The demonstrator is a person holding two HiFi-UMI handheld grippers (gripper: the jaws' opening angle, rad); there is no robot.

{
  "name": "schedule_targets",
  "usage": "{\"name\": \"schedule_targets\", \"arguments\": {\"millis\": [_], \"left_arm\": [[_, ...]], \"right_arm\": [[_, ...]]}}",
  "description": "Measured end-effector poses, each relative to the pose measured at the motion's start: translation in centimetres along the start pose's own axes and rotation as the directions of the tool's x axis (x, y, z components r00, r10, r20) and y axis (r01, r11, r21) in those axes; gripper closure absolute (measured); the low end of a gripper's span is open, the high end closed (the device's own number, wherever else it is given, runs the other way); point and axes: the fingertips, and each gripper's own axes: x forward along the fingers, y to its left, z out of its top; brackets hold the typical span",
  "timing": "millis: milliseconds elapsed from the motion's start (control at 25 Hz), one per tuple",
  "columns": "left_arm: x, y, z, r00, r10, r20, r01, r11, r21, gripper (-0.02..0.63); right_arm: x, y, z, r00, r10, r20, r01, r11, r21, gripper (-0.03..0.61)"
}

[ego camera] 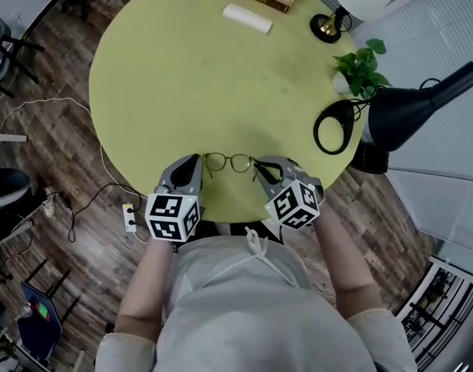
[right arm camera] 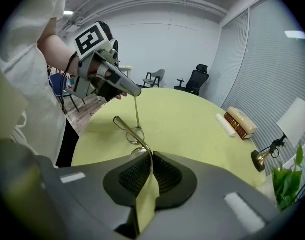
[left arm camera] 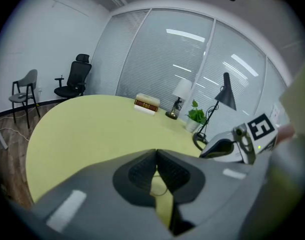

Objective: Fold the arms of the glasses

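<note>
While the glasses [ego camera: 227,162] lie at the bench's [ego camera: 221,76] near edge, the left gripper [ego camera: 196,163] pinches their left arm [right arm camera: 137,111] and the right gripper [ego camera: 260,167] is clamped on their right arm [right arm camera: 125,125].

The right claw [right arm camera: 151,156] pinches one thin metal arm of the glasses [right arm camera: 136,135], and the lenses sit low over the yellow-green desk [right arm camera: 192,119]. Opposite, the left claw [right arm camera: 135,93] grips the tip of the other arm, which stands almost upright. A book [right arm camera: 241,122] lies well apart.
</note>
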Motion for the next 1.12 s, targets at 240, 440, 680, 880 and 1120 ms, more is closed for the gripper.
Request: {"name": "schedule_targets", "arguments": {"millis": [240, 440, 680, 880, 1120], "left_arm": [[1.2, -0.7, -0.7, 0.999, -0.015, -0.037, 0.017, 0.998, 0.06, 0.607], [2.7, -1.3, -1.3, 0.996, -0.047, -0.077, 0.052, 0.997, 0.065, 0.607], [4.2, -2.0, -2.3, 0.991, -0.068, -0.117, 0.078, 0.993, 0.083, 0.607], [5.4, -2.6, -3.5, 0.986, -0.068, -0.151, 0.085, 0.99, 0.115, 0.607], [6.6, -3.4, -5.0, 0.978, -0.074, -0.194, 0.104, 0.983, 0.149, 0.607]], "right_arm": [[0.0, 0.2, -0.1, 1.0, 0.004, 0.001, -0.004, 1.0, 0.007, 0.563], [0.0, 0.4, -0.3, 1.0, 0.01, 0.002, -0.01, 1.0, 0.007, 0.563], [-0.1, 0.3, -0.4, 1.0, 0.005, -0.002, -0.005, 1.0, 0.028, 0.563], [-0.2, 0.4, -0.7, 1.0, 0.005, -0.005, -0.005, 0.999, 0.047, 0.563], [-0.4, 0.4, -1.2, 1.0, 0.01, -0.003, -0.009, 0.998, 0.065, 0.563]]}}
